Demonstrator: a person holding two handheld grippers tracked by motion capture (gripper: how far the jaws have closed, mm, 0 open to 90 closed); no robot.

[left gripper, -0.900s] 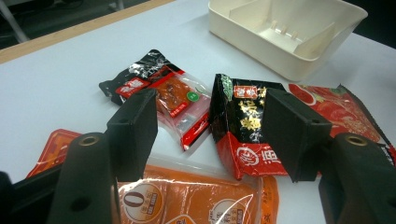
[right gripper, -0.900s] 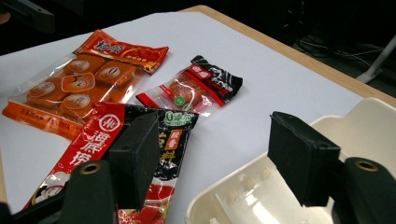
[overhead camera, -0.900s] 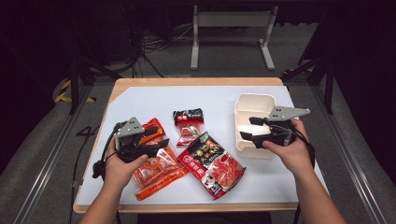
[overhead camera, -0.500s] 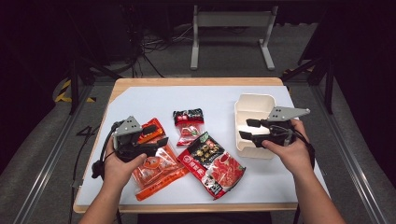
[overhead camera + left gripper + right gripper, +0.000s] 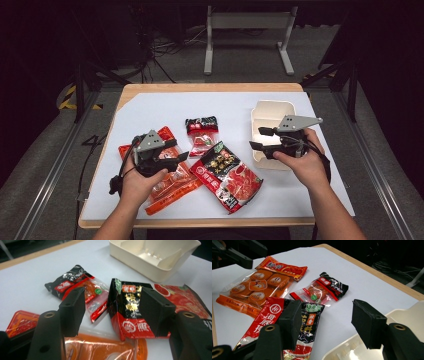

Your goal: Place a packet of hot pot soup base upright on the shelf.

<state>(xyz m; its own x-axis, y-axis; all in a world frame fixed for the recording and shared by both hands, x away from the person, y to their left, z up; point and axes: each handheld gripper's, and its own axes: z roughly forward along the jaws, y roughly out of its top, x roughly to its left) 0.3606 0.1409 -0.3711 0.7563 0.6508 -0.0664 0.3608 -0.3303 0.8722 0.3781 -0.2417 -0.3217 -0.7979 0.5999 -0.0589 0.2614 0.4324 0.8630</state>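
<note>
Under our left gripper [image 5: 172,152], at the lower left of the high view, lies the orange packet [image 5: 170,187] of round orange pieces, flat on the white sheet of the bench [image 5: 150,107]. The left gripper's jaws stand partly open with nothing between them, held just above that packet and pointing toward the middle of the frame. In the left gripper view the two black jaws frame the bench beyond, and the orange packet [image 5: 100,350] sits along the bottom edge between them.

Just beside the orange packet, toward the centre of the high view, lies the large red and black pouch [image 5: 227,172], slanting down to the lower right; we cannot tell whether its edge touches the orange one. Above both, near the middle of the frame, is the small black and red packet [image 5: 201,135], which has a clear window.

At the right of the high view our right gripper [image 5: 260,138] hovers over the near left corner of the cream tray [image 5: 272,112], its jaws open fairly wide and gripping nothing. In the right gripper view the tray's rim [image 5: 404,312] fills the lower right, and the red and black pouch [image 5: 269,315] lies behind the left-hand jaw.
</note>
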